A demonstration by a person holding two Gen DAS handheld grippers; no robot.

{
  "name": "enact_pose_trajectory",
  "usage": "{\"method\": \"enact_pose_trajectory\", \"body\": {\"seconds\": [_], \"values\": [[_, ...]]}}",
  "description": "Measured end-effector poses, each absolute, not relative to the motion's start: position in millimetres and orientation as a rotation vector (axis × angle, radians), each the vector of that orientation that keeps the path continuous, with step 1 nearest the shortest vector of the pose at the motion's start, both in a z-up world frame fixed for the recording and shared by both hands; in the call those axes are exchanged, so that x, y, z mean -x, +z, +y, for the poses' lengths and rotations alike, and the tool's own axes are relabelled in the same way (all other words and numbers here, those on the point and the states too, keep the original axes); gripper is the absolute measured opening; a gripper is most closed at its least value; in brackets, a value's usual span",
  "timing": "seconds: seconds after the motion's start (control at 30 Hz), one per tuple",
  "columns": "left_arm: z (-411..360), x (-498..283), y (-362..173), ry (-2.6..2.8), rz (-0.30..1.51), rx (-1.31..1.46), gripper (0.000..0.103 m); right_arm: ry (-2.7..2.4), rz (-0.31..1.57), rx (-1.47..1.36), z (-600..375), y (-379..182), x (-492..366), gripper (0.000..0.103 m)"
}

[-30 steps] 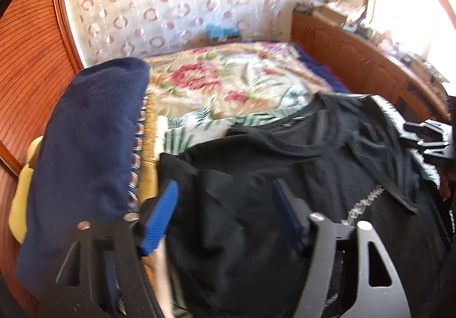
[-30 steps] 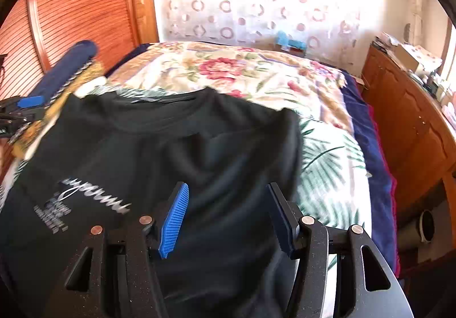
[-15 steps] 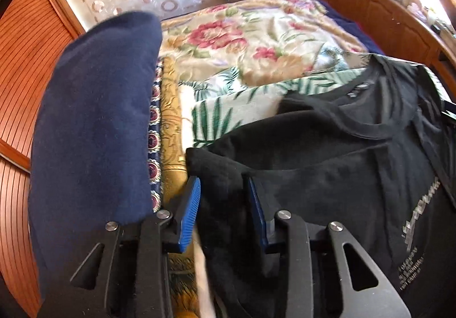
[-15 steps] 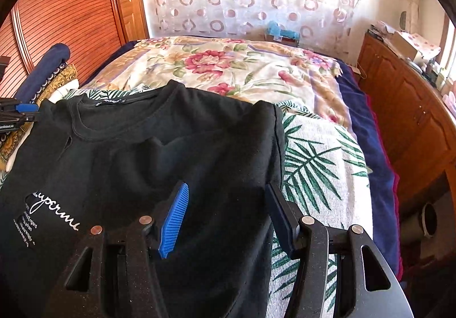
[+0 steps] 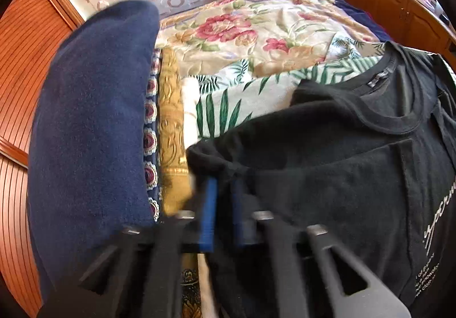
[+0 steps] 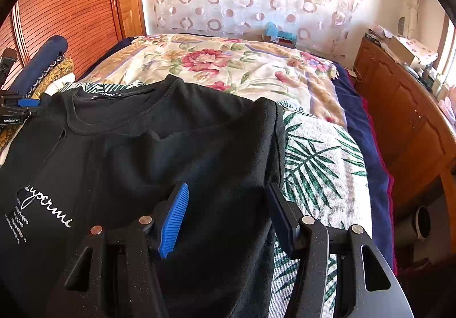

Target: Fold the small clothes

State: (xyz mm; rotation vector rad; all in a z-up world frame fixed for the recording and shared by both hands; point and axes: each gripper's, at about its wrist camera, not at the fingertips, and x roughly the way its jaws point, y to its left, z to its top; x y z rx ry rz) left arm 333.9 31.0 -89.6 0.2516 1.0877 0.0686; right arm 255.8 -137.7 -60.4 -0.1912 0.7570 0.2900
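Observation:
A black T-shirt [image 6: 171,147] with white lettering lies spread on a palm-leaf towel [image 6: 319,169] on the bed. In the left wrist view the T-shirt [image 5: 342,175] fills the right half, its collar at the far right. My left gripper [image 5: 223,189] is shut on the shirt's left sleeve edge; it also shows at the left edge of the right wrist view [image 6: 22,107]. My right gripper [image 6: 228,204] is open just above the shirt's right side, its right finger near the right sleeve edge.
A dark blue rolled blanket [image 5: 94,132] and a gold patterned cloth [image 5: 171,132] lie along the bed's left edge beside a wooden wardrobe [image 6: 71,4]. A floral bedspread [image 6: 228,67] covers the far bed. Wooden cabinets [image 6: 404,118] stand at right.
My left gripper moved to the shirt's left sleeve and closed on it, from wide open to shut. The right gripper stayed open over the shirt's right side.

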Motion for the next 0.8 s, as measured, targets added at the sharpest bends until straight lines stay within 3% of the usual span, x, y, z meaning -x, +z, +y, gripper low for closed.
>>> {"method": "enact_pose_trajectory", "body": {"seconds": [0.47, 0.8], "values": [[52.3, -299.1, -20.2, 0.027, 0.888, -0.122, 0.006, 0.312, 0.755, 0.144, -152.0, -57.4, -259.1, 0.058], [39.3, -284.8, -9.5, -0.057, 0.825, -0.087, 0.006, 0.218, 0.768, 0.098, -184.0, -49.7, -292.2, 0.058]]}}
